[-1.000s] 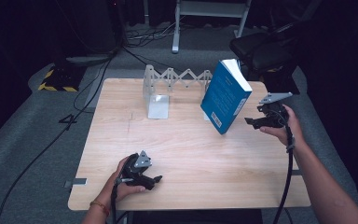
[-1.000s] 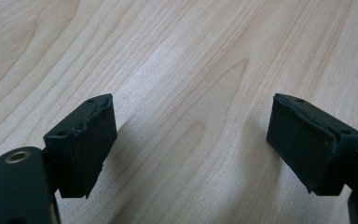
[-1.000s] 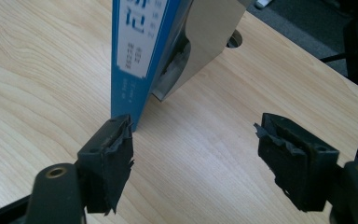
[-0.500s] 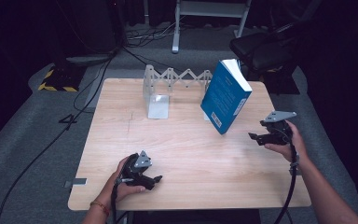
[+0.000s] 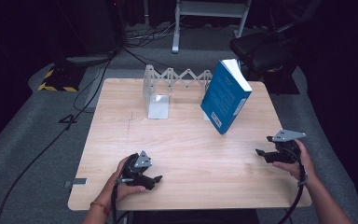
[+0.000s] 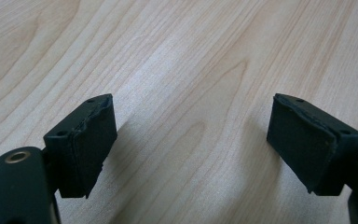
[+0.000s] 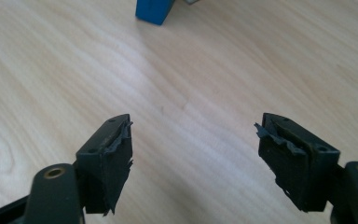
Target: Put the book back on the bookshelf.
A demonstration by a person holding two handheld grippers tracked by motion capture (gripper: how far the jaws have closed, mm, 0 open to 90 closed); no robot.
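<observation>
Now the right gripper is hovering near the surface's right edge, jaws wide and empty, well apart from the blue book leaning tilted against the folding metal rack. Meanwhile the left gripper is resting low, equally wide and empty. Any regrasp should be squaring both pads across the book's covers.

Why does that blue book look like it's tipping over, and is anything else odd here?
The blue book stands tilted on one lower corner, leaning back toward the metal accordion rack rather than upright in it. Also, the right claw has frayed, ragged pads. Nothing is spilled.
</observation>
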